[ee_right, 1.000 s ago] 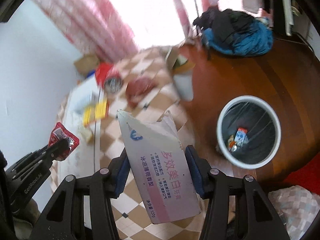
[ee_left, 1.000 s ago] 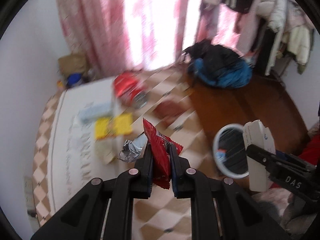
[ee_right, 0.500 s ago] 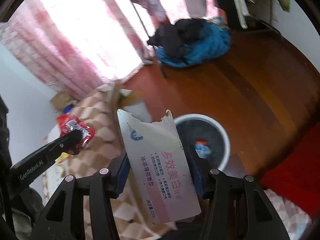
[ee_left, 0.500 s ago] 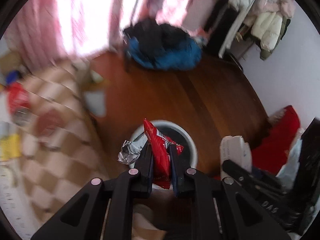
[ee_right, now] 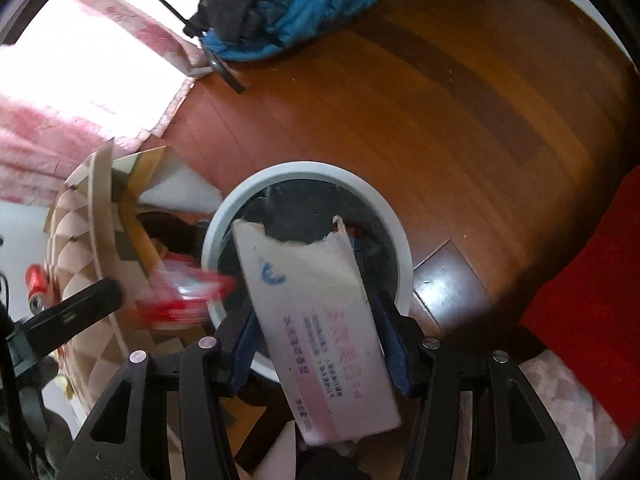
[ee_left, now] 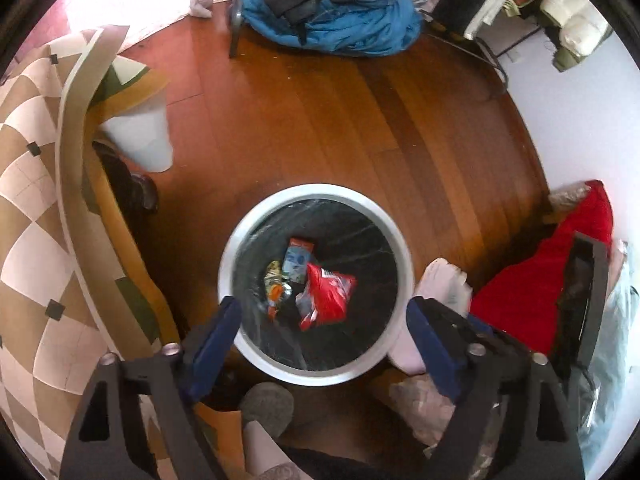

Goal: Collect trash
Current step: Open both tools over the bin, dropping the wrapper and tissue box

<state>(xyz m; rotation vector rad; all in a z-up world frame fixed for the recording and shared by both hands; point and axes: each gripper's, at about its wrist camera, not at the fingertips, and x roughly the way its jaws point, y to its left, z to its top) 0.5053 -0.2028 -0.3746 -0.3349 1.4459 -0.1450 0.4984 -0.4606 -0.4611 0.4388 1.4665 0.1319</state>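
In the left wrist view my left gripper (ee_left: 324, 316) is open and empty above a white-rimmed bin (ee_left: 230, 256) lined with a black bag. A red snack wrapper (ee_left: 328, 294) lies inside it with other small packets (ee_left: 298, 260). In the right wrist view my right gripper (ee_right: 316, 312) is shut on a torn white and pink toothpaste box (ee_right: 316, 320) and holds it over the near rim of the bin (ee_right: 404, 256). A blurred red wrapper (ee_right: 184, 292) shows by the left gripper's finger (ee_right: 80, 300) at the bin's left rim.
Wooden floor (ee_left: 320, 112) surrounds the bin. A checkered table edge (ee_left: 72, 160) is on the left with a white bucket (ee_left: 140, 140) beside it. A blue and black clothes pile (ee_left: 332, 8) lies at the back. Red fabric (ee_left: 540, 280) is at the right.
Both grippers swung from the table to above the bin. My left gripper opened and let go of the red wrapper, which dropped into the bin. The right still holds the box.
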